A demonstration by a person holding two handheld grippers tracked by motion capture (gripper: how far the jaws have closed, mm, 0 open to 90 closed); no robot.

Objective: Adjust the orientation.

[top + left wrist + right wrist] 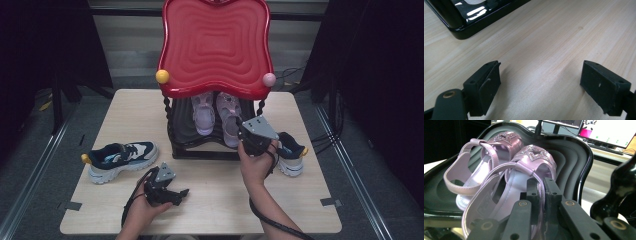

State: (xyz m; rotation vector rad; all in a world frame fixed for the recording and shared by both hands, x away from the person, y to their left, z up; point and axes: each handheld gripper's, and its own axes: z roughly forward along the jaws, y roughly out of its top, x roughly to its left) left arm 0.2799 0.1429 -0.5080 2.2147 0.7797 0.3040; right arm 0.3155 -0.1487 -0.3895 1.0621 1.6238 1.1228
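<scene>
Firmly within right claw [541, 195]: sandal strap [537, 178]

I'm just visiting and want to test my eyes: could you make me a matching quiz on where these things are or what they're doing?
Things:
1. left claw
2. right claw
3. lilac sandals
4. yellow ball

Places or states:
A. on the black lower tray
B. open above bare tabletop
C. at the red tray's left corner
D. shut on a sandal strap

Pairs: 1-B, 2-D, 3-A, 4-C
</scene>
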